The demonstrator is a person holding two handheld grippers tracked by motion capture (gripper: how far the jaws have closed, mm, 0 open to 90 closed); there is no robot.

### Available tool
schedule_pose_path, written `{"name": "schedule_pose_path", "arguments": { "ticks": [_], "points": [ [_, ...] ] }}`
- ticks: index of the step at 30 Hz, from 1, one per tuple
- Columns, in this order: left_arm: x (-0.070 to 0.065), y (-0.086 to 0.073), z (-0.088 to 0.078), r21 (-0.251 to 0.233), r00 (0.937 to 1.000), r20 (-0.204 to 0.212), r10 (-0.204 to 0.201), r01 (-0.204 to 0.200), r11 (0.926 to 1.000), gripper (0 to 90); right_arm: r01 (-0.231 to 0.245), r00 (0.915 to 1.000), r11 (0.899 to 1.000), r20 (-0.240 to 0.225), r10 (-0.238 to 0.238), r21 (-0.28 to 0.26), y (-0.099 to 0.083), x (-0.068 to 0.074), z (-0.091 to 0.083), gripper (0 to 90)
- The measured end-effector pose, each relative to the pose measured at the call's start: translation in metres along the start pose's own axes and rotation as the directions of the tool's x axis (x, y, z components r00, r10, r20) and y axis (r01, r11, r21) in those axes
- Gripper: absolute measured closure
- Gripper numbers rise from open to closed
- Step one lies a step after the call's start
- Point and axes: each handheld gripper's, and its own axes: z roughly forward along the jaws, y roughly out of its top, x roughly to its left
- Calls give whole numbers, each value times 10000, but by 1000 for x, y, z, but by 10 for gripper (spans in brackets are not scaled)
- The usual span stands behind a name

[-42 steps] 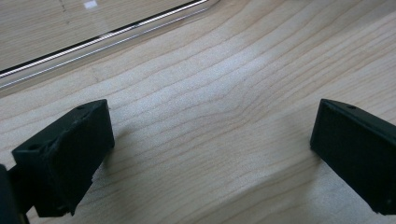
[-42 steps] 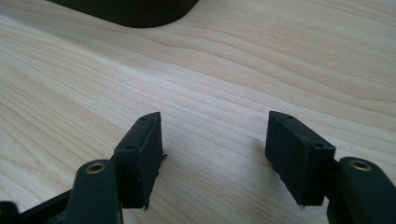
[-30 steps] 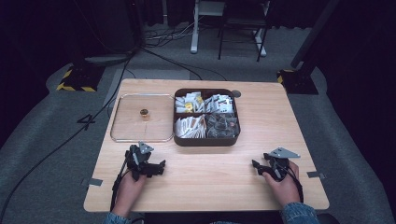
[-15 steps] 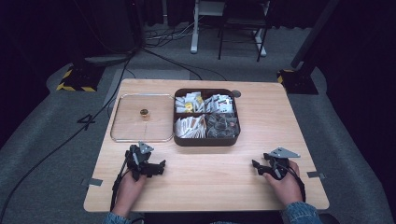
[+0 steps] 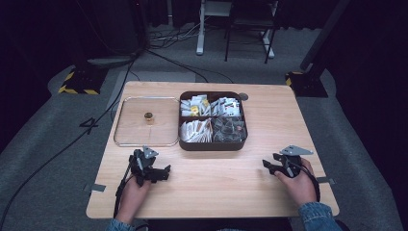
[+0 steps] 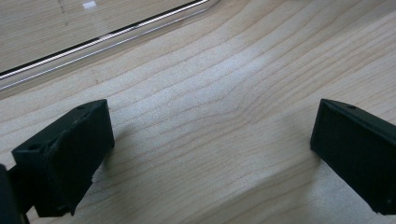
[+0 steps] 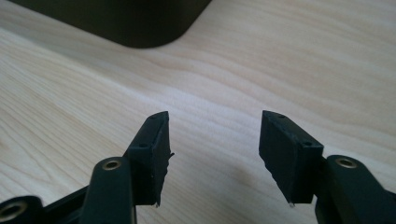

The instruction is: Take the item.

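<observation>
My left gripper rests on the wooden table near the front left, held by a hand, with its jaws pointing right. In the left gripper view, the left gripper is wide open over bare wood. My right gripper lies at the front right with its jaws pointing left. In the right gripper view, the right gripper is open with nothing between its jaws, which have just been closing a little. A dark brown tray with four compartments of packets sits mid-table.
A clear flat lid with a small brass knob lies left of the tray; the lid's edge runs just beyond my left jaws. The tray's corner lies ahead of my right jaws. A small grey disc sits behind the tray.
</observation>
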Motion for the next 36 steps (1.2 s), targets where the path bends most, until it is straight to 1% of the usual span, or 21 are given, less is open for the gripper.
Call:
{"name": "schedule_pose_path", "arguments": {
  "ticks": [2, 6, 7, 8, 9, 10, 12, 13, 15, 18, 19, 21, 22, 23, 25, 26, 27, 28, 29, 30, 36],
  "points": [
    [0, 1, 0, 34, 10000, 11, 20, -20, 10000, 0, -56, 9998, 10000, -208, 54, -58, 10, -2, -6, 449],
    [1, 1, 0, 42, 10000, 1, 75, -75, 10000, 0, -228, 9989, 9996, -424, 221, -158, 19, -3, -9, 454],
    [0, 0, 0, 18, 10000, -12, -3, 4, 10000, 0, -270, 9986, 9995, -461, 263, -155, 21, -3, -9, 456],
    [0, -1, 0, -22, 9999, -75, -66, 66, 10000, 0, -317, 9974, 9993, -648, 302, -219, 29, -3, -10, 463],
    [0, -1, 0, -22, 9999, -75, -66, 66, 10000, 0, -317, 9974, 9993, -648, 302, -219, 29, -3, -10, 463],
    [0, -1, 0, -13, 9999, -77, -72, 72, 10000, 0, -297, 9969, 9992, -743, 276, -280, 35, -2, -10, 466],
    [0, -1, 0, -15, 9999, -77, -68, 68, 10000, 0, -272, 9966, 9990, -789, 244, -343, 39, -1, -11, 471],
    [0, 0, 0, -20, 10000, -75, -63, 63, 10000, 0, -224, 9961, 9987, -865, 183, -461, 49, 0, -11, 478],
    [0, 0, 0, -22, 10000, -75, -65, 65, 10000, 0, -171, 9960, 9984, -891, 121, -548, 57, 1, -12, 483],
    [0, 0, 0, -21, 10000, -72, -65, 64, 10000, 0, -145, 9962, 9980, -862, 91, -623, 64, 1, -12, 486],
    [0, 0, 0, -20, 10000, -73, -63, 63, 10000, 0, -205, 9960, 9969, -883, 138, -754, 73, 1, -13, 493],
    [0, 0, 0, -18, 10000, -75, -64, 64, 10000, 0, -284, 9952, 9960, -953, 203, -852, 80, 2, -14, 499],
    [0, 0, 0, -18, 10000, -75, -63, 63, 10000, 0, -284, 9952, 9960, -953, 203, -852, 80, 2, -14, 499],
    [-1, -1, 0, -10, 9999, -83, -77, 77, 10000, 0, -348, 9944, 9948, -1024, 250, -960, 88, 3, -14, 501],
    [-1, -1, -1, -8, 9999, -87, -77, 77, 10000, 0, -362, 9934, 9936, -1122, 241, -1070, 97, 5, -13, 505],
    [-1, -1, -1, -8, 9999, -87, -77, 77, 10000, 0, -362, 9934, 9936, -1122, 241, -1070, 97, 5, -13, 505],
    [-1, -1, -1, -8, 9999, -88, -81, 81, 10000, 0, -373, 9929, 9924, -1168, 235, -1177, 104, 6, -10, 506],
    [-1, -1, 0, -8, 9999, -88, -83, 83, 10000, 0, -373, 9929, 9924, -1168, 235, -1177, 104, 6, -10, 506],
    [-1, -1, -1, -8, 9999, -88, -84, 84, 10000, 0, -397, 9924, 9921, -1206, 253, -1189, 110, 8, -6, 509],
    [-1, -1, -1, -6, 9999, -89, -81, 81, 10000, 0, -397, 9924, 9921, -1206, 253, -1189, 110, 8, -6, 509],
    [0, 0, 0, -20, 10000, -68, -63, 63, 10000, 0, -433, 9918, 9941, -1237, 308, -998, 130, 12, 7, 526]
  ]
}}
